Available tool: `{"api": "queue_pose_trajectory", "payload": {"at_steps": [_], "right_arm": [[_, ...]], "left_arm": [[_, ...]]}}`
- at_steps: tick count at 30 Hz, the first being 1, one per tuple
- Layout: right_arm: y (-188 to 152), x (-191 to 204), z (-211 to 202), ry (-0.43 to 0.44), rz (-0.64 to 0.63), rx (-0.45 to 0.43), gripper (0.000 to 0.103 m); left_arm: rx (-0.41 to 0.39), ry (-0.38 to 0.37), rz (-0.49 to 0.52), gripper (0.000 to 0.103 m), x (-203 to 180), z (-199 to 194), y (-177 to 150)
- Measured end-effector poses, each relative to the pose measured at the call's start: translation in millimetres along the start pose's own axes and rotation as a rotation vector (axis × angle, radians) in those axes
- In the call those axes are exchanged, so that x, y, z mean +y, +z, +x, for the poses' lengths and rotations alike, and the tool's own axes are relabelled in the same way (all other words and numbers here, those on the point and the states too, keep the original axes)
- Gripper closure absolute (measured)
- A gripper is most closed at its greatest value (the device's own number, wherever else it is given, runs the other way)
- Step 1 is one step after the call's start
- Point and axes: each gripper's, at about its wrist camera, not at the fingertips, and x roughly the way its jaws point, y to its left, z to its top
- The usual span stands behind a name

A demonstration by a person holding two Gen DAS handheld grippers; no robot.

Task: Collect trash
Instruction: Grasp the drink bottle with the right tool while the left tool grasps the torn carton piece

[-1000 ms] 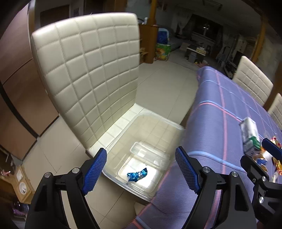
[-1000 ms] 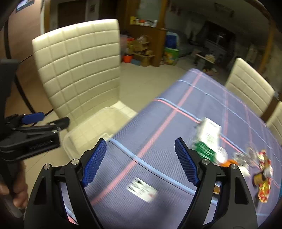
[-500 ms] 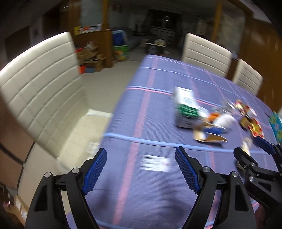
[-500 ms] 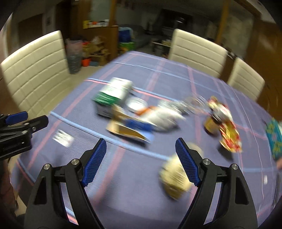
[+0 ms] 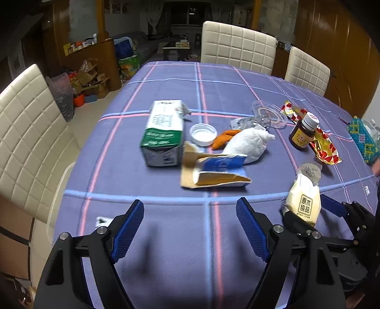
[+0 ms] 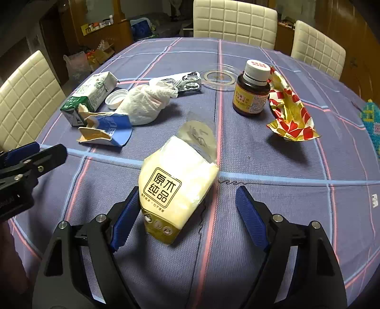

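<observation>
L gripper (image 5: 190, 228) is wide open, holding nothing, low over the near part of the bench (image 5: 166, 273), which has a purple plaid cloth. A chair (image 5: 26, 133) stands at the far left edge. Trash, left to right in the left wrist view: green/white carton (image 5: 163, 135) on its side; white cap (image 5: 203, 134) just right of it; torn blue box (image 5: 213, 173) in front, touching the carton's end; orange scrap (image 5: 225, 139) beside a wadded tissue (image 5: 248, 145); clear lid (image 5: 269, 114) further back; brown bottle (image 5: 304, 133) upright w/ white cap; red/gold wrapper (image 5: 326, 149) against the bottle's right side. Nearest on the right lies a yellow pack (image 6: 175, 190), tilted. R gripper (image 6: 187, 216) is wide open around the pack's lower end: left finger (image 6: 124, 218) just beside or touching it (can't tell which), right finger well apart. A foil blister strip (image 6: 182, 82) shows behind the tissue in the right wrist view. Two more chairs (image 6: 235, 21) at the far side.
</observation>
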Motion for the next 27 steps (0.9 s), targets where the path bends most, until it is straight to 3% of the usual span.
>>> {"api": "queue_pose_trajectory", "payload": {"at_steps": [3,4,5,16,27], "right_arm": [[2.2,-1.6,4.7,-0.008,-0.015,-0.008,0.052],[4.0,-2.2,5.0,-0.022,-0.022,-0.02,0.067],[6.1,-4.8,5.6,-0.016,-0.022,-0.025,0.07],[20.8,-19.4,13.8,-0.005,-0.017,-0.043,0.073],[25.4,-20.4,17.3,0.005,-0.013,-0.047,0.073]], "left_arm": [[0.017,0.0,0.003,0.025,-9.6,10.3,5.2],[0.027,-0.002,0.005,0.025,-13.6,15.1,7.3],[0.035,-0.003,0.007,0.025,-16.8,19.4,8.9],[0.094,0.03,0.029,0.025,-30.5,52.5,20.4],[0.068,0.03,0.065,0.025,-35.1,55.7,23.5]]}}
